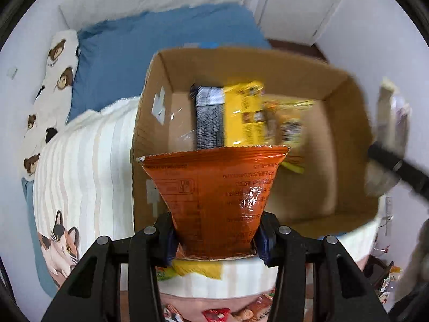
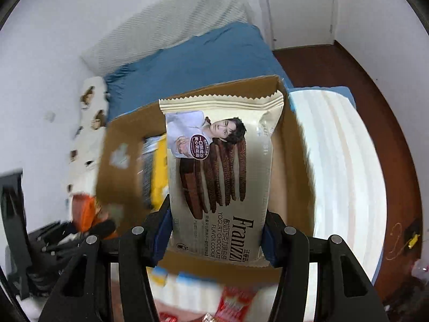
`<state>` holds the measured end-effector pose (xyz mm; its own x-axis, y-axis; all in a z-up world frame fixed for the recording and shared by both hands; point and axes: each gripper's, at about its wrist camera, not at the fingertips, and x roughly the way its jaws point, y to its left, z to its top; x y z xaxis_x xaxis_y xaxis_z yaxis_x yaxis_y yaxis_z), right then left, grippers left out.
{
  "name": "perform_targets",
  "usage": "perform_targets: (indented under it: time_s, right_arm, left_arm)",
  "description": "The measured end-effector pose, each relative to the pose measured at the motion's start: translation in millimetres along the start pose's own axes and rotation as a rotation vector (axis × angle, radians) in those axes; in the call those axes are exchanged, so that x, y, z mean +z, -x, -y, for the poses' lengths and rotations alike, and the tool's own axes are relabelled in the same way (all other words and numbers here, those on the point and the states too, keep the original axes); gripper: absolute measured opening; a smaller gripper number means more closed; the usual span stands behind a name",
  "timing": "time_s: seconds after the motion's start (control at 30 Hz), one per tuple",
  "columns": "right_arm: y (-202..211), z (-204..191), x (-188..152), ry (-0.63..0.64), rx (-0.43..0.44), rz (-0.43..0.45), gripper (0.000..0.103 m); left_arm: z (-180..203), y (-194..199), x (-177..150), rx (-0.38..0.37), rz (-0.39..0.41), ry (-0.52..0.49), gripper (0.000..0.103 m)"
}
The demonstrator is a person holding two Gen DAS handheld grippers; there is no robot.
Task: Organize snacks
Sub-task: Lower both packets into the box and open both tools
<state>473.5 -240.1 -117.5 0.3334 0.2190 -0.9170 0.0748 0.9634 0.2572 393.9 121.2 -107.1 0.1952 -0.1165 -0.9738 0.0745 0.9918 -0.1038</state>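
1. Orange foil filled the left wrist view: the left gripper (image 1: 215, 237) was clamped on the lower end of an orange snack bag (image 1: 214, 193), both pads pressed against its sides, the crimped top edge fanning out away from the camera.
2. The bag hung in front of an open cardboard box (image 1: 268, 61) that sat on a striped cream blanket (image 1: 88, 166) on a bed.
3. Inside the box stood a dark packet (image 1: 209, 118) and a yellow packet (image 1: 244, 112) side by side, with blurred wrappers just beside them.
4. The right gripper (image 2: 217, 233) was closed on a cream cookie pack (image 2: 222, 161) printed with chocolate sandwich cookies, its zigzag seal pointing away from the camera.
5. That pack was held over the same box (image 2: 128, 123), hiding much of its inside.
6. A blue sheet (image 2: 193, 59) lay beyond the box, and a pillow with bear faces (image 1: 57, 72) sat near the wall.
7. More snack packets (image 2: 236, 303) lay blurred at the bottom edge of the right view.
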Motion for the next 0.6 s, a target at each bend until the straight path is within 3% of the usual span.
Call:
perform_targets:
  time_s: [0.17,0.33,0.4,0.43,0.6]
  right_arm:
    - [-43.3,15.0,46.9,0.008,-0.054,-0.049,0.059]
    - [-78.5,25.0,57.3,0.024,-0.103,-0.101,0.062]
    - [-90.7,29.5,59.8,0.028,-0.106,-0.113,0.093]
    - [-93.4,29.0,60.4,0.034,-0.102,-0.112,0.096]
    - [-96.4,21.1,60.5,0.060,-0.105,-0.129,0.096]
  left_arm:
    - [-6.2,-48.4,16.6,0.041,-0.099,-0.006,0.043]
    - [-5.5,-70.2,17.5,0.062,-0.139,-0.032,0.044]
    - [-6.1,-76.0,16.3,0.052,-0.158,-0.025,0.047]
    - [-7.4,-79.3,17.4,0.035,-0.166,-0.007,0.049]
    - [-6.6,-77.5,12.3,-0.039,-0.156,0.034,0.078]
